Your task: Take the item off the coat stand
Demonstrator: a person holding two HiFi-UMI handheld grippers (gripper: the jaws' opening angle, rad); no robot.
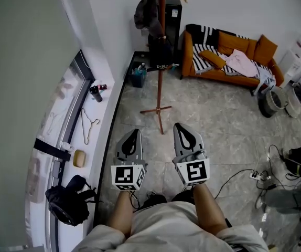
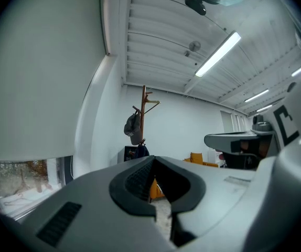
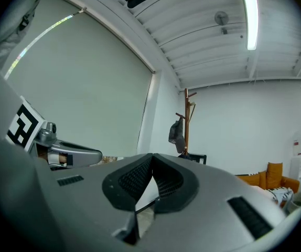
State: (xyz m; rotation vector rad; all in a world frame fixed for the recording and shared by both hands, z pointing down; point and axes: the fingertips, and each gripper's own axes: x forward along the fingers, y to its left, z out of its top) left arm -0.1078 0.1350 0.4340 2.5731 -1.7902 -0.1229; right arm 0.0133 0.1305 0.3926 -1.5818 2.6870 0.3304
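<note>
Entry one: left gripper (image 1: 131, 135), jaws pressed together on nothing. Entry two: right gripper (image 1: 182, 129), likewise closed and empty. I held both low and side by side at my six o'clock, I judged because the coat stand (image 1: 160, 83) stood well apart at twelve o'clock and no reach had begun. Entry three: cap (image 1: 144, 12), dark, hung from an upper peg on the stand's nine o'clock side, untouched; a dark bag (image 1: 160, 49) hung lower on the pole. Head view alone recorded the stand's feet on the floor, the orange sofa (image 1: 229, 56) at two o'clock and a wire hanger (image 1: 87, 125) on the windowsill (image 1: 102, 117) at ten o'clock. My two gripper views alone recorded the cap side-on, the ceiling lights (image 2: 217, 54), and my jaws meeting edge to edge.
</note>
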